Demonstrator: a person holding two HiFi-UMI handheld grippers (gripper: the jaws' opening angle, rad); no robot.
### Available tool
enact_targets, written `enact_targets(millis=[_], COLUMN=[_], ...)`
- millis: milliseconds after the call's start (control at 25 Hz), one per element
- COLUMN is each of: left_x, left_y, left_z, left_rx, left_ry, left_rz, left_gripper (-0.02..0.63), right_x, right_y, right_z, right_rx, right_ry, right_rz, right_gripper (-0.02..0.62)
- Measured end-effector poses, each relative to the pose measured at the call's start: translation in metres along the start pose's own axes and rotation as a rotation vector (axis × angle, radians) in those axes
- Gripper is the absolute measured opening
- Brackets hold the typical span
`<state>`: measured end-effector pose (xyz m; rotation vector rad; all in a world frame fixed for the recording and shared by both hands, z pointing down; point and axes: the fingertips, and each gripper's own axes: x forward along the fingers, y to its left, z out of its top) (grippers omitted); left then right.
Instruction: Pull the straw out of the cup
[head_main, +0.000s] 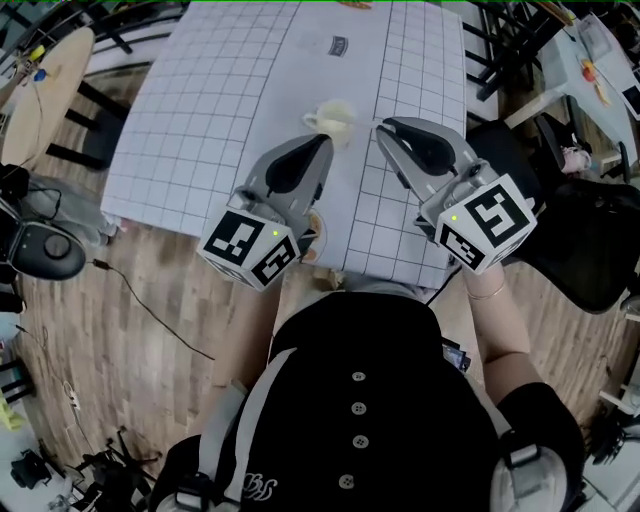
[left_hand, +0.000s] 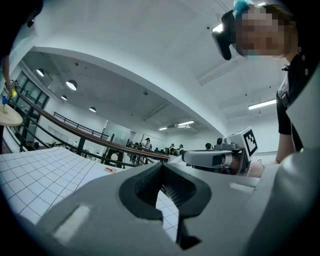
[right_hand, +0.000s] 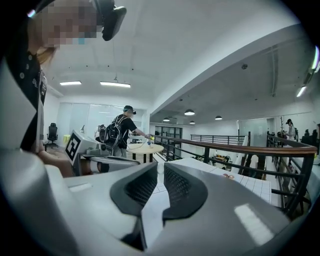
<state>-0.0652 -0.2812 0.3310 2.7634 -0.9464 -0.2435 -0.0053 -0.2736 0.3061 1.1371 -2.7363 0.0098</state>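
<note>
A pale cream cup (head_main: 336, 118) stands on the white gridded mat (head_main: 220, 90) in the head view. My left gripper (head_main: 326, 140) has its tips right at the cup's near side. In the left gripper view its jaws (left_hand: 161, 167) meet at the tips with nothing visible between them, and the cup is out of sight. My right gripper (head_main: 381, 125) is just right of the cup. A thin pale straw (head_main: 364, 124) runs from the cup to its tips. In the right gripper view the jaws (right_hand: 160, 172) are nearly together, with a small white piece of straw (right_hand: 160, 169) between the tips.
The mat's near edge lies just below both grippers. A small printed label (head_main: 340, 44) sits farther back on the mat. A round wooden table (head_main: 45, 70) stands at the left and a black chair (head_main: 590, 240) at the right. A cable (head_main: 150, 310) trails over the wood floor.
</note>
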Motion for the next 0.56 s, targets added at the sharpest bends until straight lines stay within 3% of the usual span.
enact_targets(millis=[560], left_x=[-0.009], left_y=[0.015], left_z=[-0.013], left_rx=[-0.038], left_ry=[0.007], left_rz=[0.018], left_gripper=[-0.003], right_x=[0.012], right_y=[0.011], right_z=[-0.015], right_rx=[0.003], right_ry=[0.093], right_rz=[0.042], right_gripper=[0.038])
